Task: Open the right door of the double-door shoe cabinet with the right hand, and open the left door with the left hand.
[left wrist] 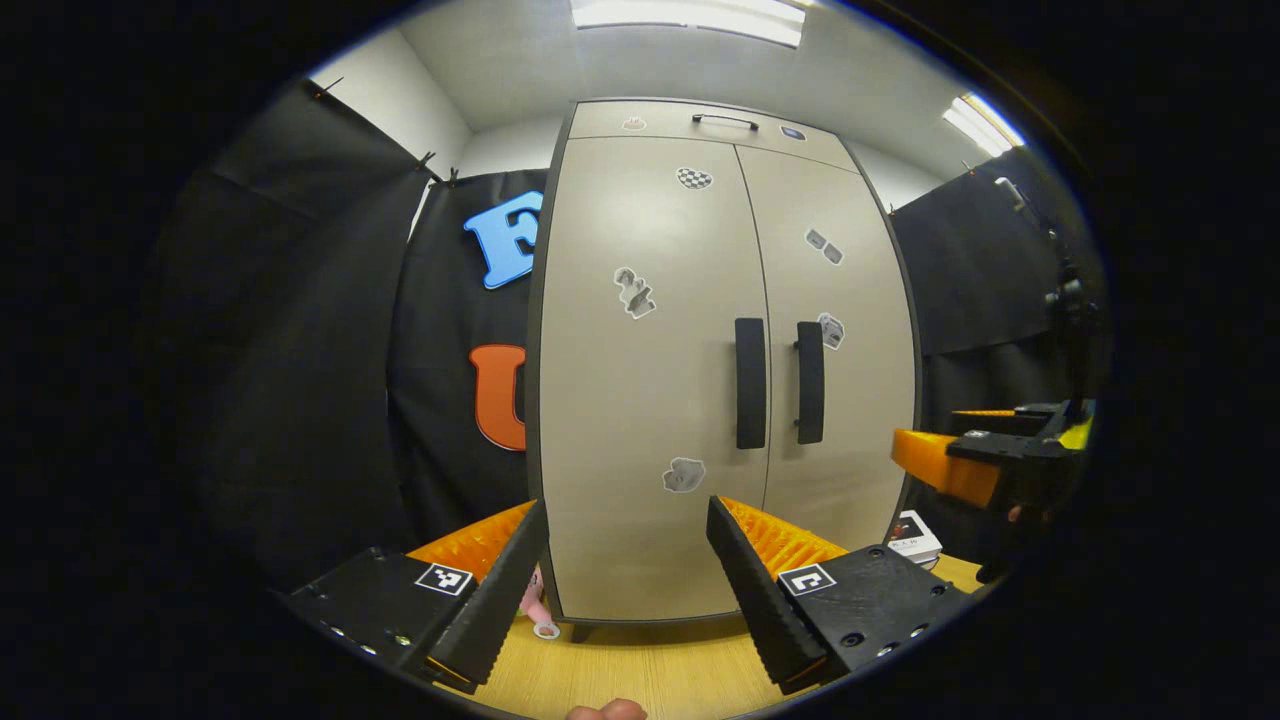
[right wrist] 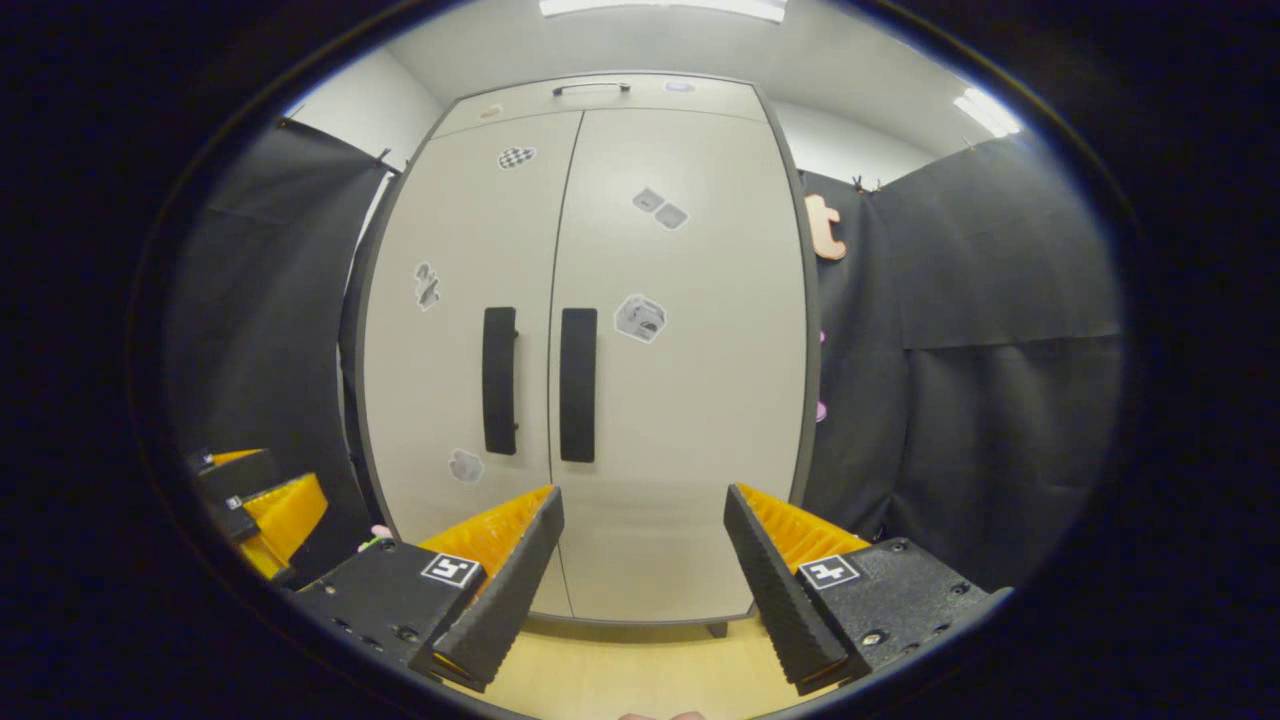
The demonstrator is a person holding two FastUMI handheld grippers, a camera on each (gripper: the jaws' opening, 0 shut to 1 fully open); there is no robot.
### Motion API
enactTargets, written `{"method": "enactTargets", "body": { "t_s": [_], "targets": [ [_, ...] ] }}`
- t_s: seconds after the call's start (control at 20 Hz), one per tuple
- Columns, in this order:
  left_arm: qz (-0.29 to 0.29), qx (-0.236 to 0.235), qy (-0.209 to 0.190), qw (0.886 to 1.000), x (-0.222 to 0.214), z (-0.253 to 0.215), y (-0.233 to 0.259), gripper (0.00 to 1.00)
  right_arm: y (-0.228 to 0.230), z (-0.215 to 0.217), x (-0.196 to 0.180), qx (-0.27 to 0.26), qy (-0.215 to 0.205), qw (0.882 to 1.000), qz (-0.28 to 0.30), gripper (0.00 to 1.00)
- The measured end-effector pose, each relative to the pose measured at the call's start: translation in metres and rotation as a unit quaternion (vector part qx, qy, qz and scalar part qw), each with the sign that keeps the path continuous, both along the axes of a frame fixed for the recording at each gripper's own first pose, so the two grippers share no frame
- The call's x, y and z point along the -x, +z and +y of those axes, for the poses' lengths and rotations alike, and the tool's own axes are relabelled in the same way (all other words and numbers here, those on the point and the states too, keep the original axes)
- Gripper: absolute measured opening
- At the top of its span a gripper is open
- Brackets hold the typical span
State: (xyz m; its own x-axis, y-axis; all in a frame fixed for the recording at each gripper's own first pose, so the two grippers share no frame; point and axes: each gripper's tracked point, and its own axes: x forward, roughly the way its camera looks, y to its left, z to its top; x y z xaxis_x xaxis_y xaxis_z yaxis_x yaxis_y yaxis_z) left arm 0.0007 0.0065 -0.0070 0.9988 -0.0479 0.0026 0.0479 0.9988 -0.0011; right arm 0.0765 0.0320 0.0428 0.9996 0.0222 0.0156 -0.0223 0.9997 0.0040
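A tall beige double-door shoe cabinet (left wrist: 650, 400) (right wrist: 680, 420) stands on a wooden table, both doors closed and dotted with small stickers. Two dark vertical handles sit side by side at the centre seam: the left door handle (left wrist: 750, 383) (right wrist: 499, 380) and the right door handle (left wrist: 810, 383) (right wrist: 578, 384). My left gripper (left wrist: 628, 580) is open, facing the lower part of the left door, a short way off it. My right gripper (right wrist: 645, 570) is open too, low in front of the right door. The right gripper (left wrist: 985, 455) also appears at the right edge of the left gripper view.
Black cloth walls close in on both sides of the cabinet. A small white box (left wrist: 915, 535) lies on the wooden table (left wrist: 640, 670) by the cabinet's right foot. A small pink object (left wrist: 535, 605) sits at its left foot. The cabinet has a top drawer with a thin handle (left wrist: 725, 120).
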Motion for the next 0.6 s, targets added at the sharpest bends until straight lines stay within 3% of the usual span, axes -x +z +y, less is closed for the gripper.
{"method": "enactTargets", "body": {
  "t_s": [0.6],
  "targets": [
    [0.014, 0.0, 0.018, 1.0, 0.014, 0.025, -0.012, 0.95, 0.043, 0.037, -0.102, -0.016, 0.014, 1.0, -0.014, 1.0]
  ]
}}
